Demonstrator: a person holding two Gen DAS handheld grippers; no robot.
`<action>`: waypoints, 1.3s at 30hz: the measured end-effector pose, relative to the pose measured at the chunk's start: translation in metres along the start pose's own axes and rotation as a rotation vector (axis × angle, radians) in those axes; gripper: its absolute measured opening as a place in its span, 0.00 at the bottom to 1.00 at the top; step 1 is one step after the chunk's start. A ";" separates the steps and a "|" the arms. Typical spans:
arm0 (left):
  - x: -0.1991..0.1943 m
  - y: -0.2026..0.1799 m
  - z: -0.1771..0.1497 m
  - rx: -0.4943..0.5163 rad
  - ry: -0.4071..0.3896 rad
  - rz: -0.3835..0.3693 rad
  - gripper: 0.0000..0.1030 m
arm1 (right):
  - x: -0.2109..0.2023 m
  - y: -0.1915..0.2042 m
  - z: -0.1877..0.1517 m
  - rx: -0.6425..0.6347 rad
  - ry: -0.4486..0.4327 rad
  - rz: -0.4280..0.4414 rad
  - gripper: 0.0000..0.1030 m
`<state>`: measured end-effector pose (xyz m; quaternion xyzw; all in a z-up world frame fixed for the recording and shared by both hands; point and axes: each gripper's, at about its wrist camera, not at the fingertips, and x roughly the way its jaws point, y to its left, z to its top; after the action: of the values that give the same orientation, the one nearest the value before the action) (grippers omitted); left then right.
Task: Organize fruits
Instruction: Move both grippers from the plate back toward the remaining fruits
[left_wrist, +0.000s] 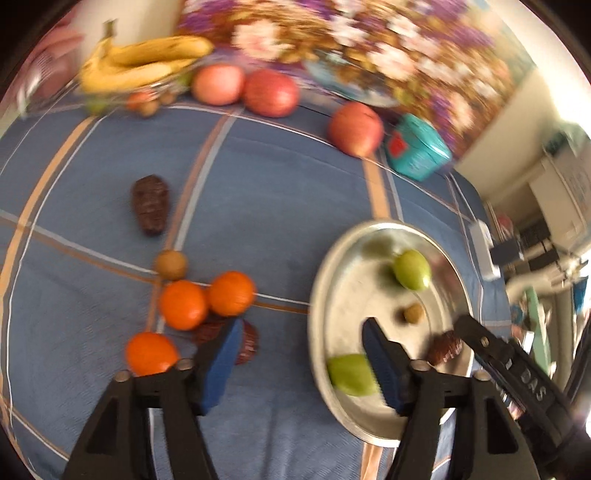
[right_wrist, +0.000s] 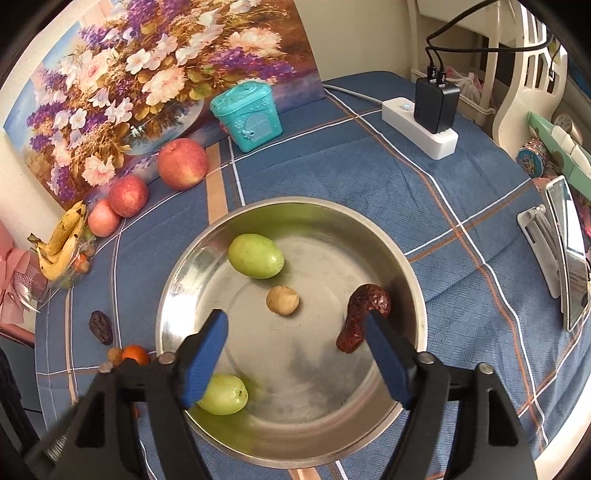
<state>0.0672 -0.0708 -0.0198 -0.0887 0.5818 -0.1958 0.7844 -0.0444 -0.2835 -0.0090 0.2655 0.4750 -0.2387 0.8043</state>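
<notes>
A steel bowl (right_wrist: 402, 258) sits on the blue checked cloth and holds two green fruits (right_wrist: 255, 255) (right_wrist: 224, 394), a small tan longan (right_wrist: 282, 300) and a red date (right_wrist: 364, 314). My right gripper (right_wrist: 295, 325) is open and empty above the bowl. My left gripper (left_wrist: 301, 328) is open and empty, between the bowl's left rim (left_wrist: 314, 306) and three oranges (left_wrist: 183, 304) (left_wrist: 231, 298) (left_wrist: 150, 353). A red date (left_wrist: 245, 341) lies partly behind the left finger. A dark date (left_wrist: 150, 204) and a longan (left_wrist: 170, 264) lie further off.
Three apples (left_wrist: 271, 93) (left_wrist: 219, 84) (left_wrist: 355, 128) and bananas (left_wrist: 144, 64) lie along the flower painting (right_wrist: 147, 74). A teal house-shaped box (right_wrist: 247, 114) stands by the painting. A power strip with charger (right_wrist: 424, 122) and a phone on a stand (right_wrist: 565, 251) are at right.
</notes>
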 end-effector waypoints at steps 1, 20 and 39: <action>-0.001 0.006 0.002 -0.019 -0.004 0.008 0.75 | 0.001 0.001 0.000 -0.008 0.002 0.002 0.78; -0.038 0.089 0.015 -0.226 -0.168 0.309 1.00 | 0.004 0.064 -0.016 -0.227 0.008 0.126 0.93; -0.048 0.112 0.017 -0.262 -0.188 0.287 1.00 | 0.011 0.102 -0.032 -0.291 0.043 0.242 0.94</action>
<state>0.0947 0.0491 -0.0139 -0.1238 0.5334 0.0044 0.8368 0.0049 -0.1878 -0.0116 0.2066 0.4864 -0.0633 0.8466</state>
